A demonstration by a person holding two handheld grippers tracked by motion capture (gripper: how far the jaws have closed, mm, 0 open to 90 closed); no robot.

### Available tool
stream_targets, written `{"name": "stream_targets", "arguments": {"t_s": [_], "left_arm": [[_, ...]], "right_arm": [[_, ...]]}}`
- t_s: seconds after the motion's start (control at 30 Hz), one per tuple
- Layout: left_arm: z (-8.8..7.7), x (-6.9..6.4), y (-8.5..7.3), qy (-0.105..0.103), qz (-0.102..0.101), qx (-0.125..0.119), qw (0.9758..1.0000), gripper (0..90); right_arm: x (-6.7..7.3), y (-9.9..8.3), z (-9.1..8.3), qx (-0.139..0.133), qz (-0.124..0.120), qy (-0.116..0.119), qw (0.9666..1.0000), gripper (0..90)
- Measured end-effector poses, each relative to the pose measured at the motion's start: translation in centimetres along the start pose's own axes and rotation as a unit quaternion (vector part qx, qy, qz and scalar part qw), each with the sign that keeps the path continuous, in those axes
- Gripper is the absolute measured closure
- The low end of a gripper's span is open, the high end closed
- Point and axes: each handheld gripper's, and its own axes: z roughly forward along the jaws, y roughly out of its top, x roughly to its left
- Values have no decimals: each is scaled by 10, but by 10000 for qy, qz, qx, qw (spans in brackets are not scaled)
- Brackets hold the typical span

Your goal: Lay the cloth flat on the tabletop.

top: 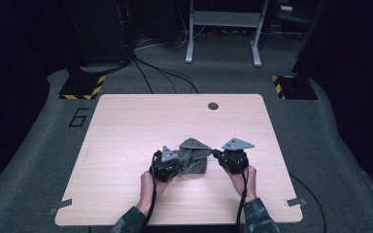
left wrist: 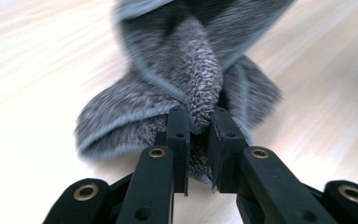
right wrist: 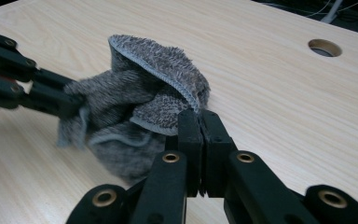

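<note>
A crumpled grey terry towel (top: 194, 155) lies on the light wooden table (top: 126, 126), just in front of the person's hands. My left gripper (top: 177, 162) is at the towel's left side. In the left gripper view its jaws (left wrist: 199, 116) pinch a raised fold of the towel (left wrist: 182, 60). My right gripper (top: 217, 154) meets the towel's right side. In the right gripper view its jaws (right wrist: 198, 114) are pressed together on a thin hemmed edge of the towel (right wrist: 154, 79), and the left gripper (right wrist: 70, 105) comes in from the left onto the cloth.
A round cable hole (top: 213, 106) sits near the table's far edge, also seen in the right gripper view (right wrist: 325, 47). Stand bases with yellow-black stripes (top: 82, 87) (top: 291, 86), cables and a metal frame (top: 223, 29) occupy the floor beyond the table.
</note>
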Motion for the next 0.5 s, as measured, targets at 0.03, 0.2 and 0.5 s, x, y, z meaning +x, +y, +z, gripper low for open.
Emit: {"name": "stream_targets", "arguments": {"t_s": [0.03,0.2,0.5], "left_arm": [[-2,4,0,80,-2,-23,10000,802],[-13,26,0,243,-77,-25,9997,803],[-28,39,-5,14,-497,-77,9987,453]], "right_arm": [[-2,0,-2,-2,8,-52,10000,886],[-10,-2,-8,-23,76,-159,9998,887],[-12,-4,-10,-15,109,-158,9998,886]]}}
